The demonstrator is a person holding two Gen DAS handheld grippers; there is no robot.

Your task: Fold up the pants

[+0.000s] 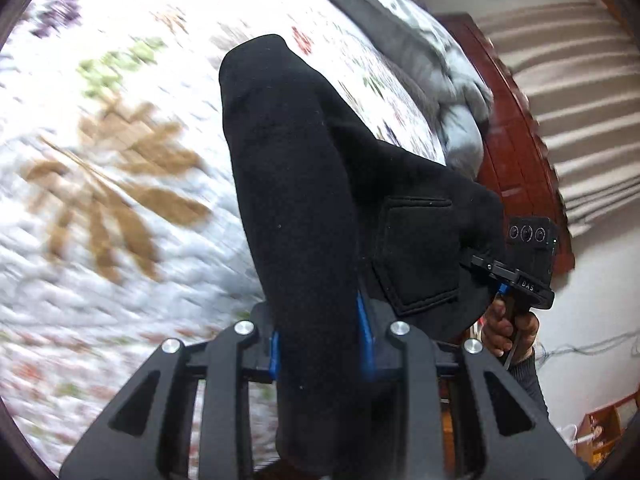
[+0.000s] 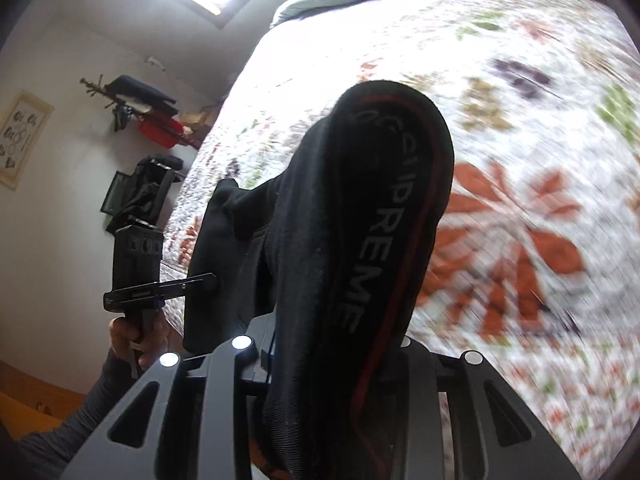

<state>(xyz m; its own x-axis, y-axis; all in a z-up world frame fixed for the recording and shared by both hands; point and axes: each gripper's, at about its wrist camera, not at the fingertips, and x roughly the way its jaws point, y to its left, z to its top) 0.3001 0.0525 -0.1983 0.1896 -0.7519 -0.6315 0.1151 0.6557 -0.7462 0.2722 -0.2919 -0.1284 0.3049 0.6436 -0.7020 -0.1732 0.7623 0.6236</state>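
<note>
Now 2 grippers (image 1: 324,344) (image 2: 336,352) pinch 1 pr pants (image 1: 296,184).

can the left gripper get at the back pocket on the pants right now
Probably not. The left gripper is shut on a thick fold of the pants, and the right gripper holds the waistband. The pocket hangs beside it in plain view, but reaching it means letting go first.

1 pr black pants (image 1: 296,208) — 1 back pocket (image 1: 416,252) showing. 2 grippers: left (image 1: 324,344), right (image 2: 336,344). 2 hands (image 1: 508,332). 1 floral quilt (image 1: 120,200) — 1 grey duvet (image 1: 436,60) at far edge.
</note>
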